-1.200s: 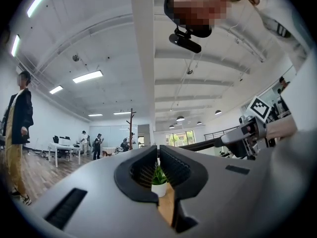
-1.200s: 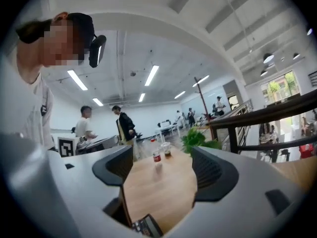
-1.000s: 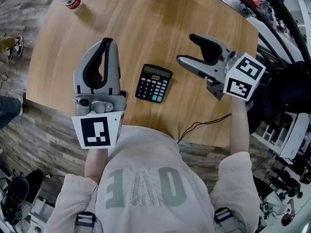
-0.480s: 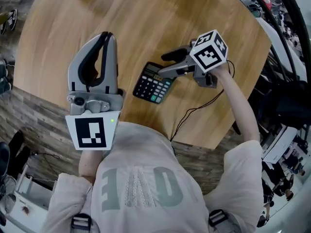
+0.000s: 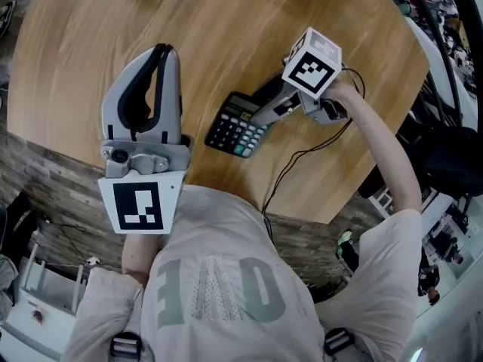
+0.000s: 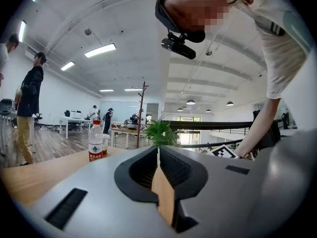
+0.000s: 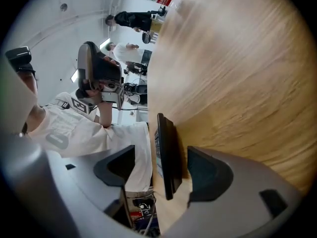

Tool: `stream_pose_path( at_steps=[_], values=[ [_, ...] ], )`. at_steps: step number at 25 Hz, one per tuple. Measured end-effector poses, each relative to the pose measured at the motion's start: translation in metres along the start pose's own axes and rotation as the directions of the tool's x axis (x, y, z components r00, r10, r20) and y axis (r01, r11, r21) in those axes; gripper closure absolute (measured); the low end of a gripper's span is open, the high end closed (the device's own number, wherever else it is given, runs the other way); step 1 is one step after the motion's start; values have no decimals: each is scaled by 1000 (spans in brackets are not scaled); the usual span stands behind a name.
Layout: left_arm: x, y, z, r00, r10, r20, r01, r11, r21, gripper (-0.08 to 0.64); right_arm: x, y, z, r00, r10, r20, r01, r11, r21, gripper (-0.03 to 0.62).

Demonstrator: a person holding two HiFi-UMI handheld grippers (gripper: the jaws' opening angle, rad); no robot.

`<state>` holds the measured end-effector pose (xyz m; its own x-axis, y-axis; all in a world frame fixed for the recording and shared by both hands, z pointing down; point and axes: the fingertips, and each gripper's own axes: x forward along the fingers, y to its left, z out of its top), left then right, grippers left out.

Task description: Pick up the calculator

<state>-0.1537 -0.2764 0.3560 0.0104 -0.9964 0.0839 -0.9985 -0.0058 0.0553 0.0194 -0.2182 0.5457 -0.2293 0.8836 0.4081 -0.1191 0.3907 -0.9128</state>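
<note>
The calculator lies keys-up on the wooden table, near the edge closest to the person. The right gripper reaches down to its display end, with the marker cube uppermost. In the right gripper view the calculator stands edge-on between the two dark pads. A gap shows on either side, so the jaws are apart around it and not pressing on it. Whether the pad on the table side touches the underside is hard to judge from this angle.

The left gripper hangs over the table just left of the calculator, apart from it. Its jaws meet with nothing between them (only a sliver of tabletop shows at the seam in the left gripper view). Beyond them a water bottle and a potted plant stand on the table.
</note>
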Motion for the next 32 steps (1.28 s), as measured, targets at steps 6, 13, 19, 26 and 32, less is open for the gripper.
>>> stream_pose_path(
  at_steps=[6,13,19,26,32],
  values=[
    [-2,6,-12,1000,4,-26,-5,1000,-29,537,12,9,-2,994,77,-83,-75,997,33,253],
    [-2,14,-17,1000,12,-24,-13,999,-51,537,24,8,-12,985,14,-174,-19,1000,-23,283],
    [-1,8,-12,1000,0,-13,-1,998,-67,537,20,-7,-16,968,-137,-209,114,987,-115,448],
    [-2,8,-8,1000,13,-1,-13,998,-68,537,17,-14,-23,960,-149,-238,124,985,-117,471],
    [-5,10,-2,999,41,18,-40,997,-69,537,12,-16,-21,949,-179,-261,142,978,-153,480]
  ],
)
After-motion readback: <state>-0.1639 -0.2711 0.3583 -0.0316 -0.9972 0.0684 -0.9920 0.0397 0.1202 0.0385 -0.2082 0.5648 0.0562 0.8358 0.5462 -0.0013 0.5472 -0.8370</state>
